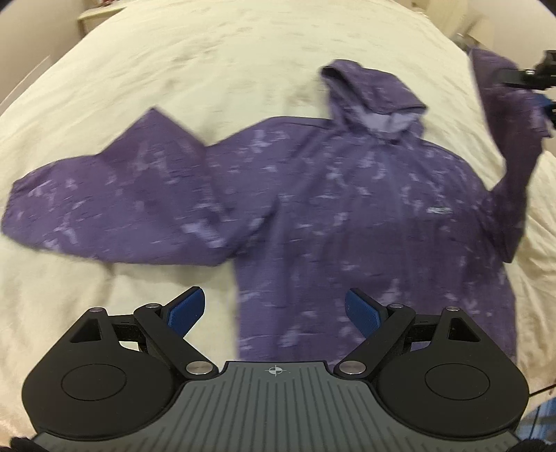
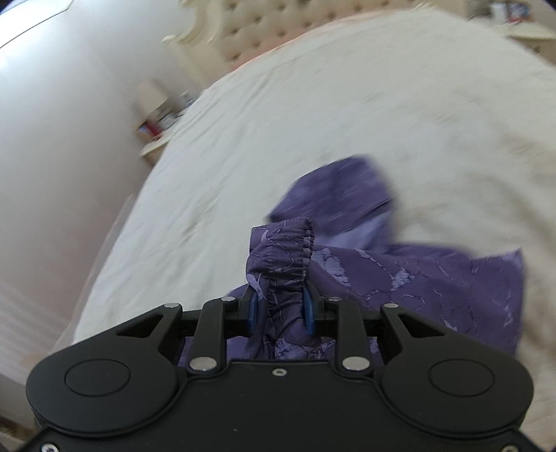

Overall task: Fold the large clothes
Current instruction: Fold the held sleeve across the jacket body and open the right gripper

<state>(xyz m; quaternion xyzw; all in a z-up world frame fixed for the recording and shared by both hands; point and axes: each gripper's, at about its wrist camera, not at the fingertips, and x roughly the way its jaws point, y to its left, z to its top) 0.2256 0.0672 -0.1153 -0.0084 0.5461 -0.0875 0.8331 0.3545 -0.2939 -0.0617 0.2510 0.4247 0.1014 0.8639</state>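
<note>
Purple hooded jacket (image 1: 347,208) with pale blotchy print lies front up on a cream bedspread (image 1: 208,62), body spread flat, hood (image 1: 375,101) pointing toward the far end of the bed. One sleeve (image 1: 104,205) lies out flat to the left in the left wrist view, bent at the elbow, resting on the bedspread. The other sleeve (image 1: 504,139) is lifted off the bed at the right edge of that view, hanging up from the shoulder to the right gripper (image 1: 542,83), only partly in frame there. Right wrist view: right gripper (image 2: 280,309) has its jaws narrow and clamped on the elastic cuff (image 2: 281,253) of that sleeve, blue pads (image 2: 308,309) pressing the bunched fabric from both sides, cuff sticking up past the fingertips. Below it the hood (image 2: 333,194) and part of the jacket body (image 2: 451,288) lie on the bedspread (image 2: 312,114). Left gripper (image 1: 274,309) hovers above the lower part of the jacket near its left side edge, jaws wide apart, nothing between the blue pads (image 1: 186,311), not touching fabric. Background: tufted headboard (image 2: 271,31) at the far end, a small bedside table (image 2: 153,146) with blurred items beside the bed, pale wall (image 2: 62,121). Both views have motion blur, small details are unclear.
</note>
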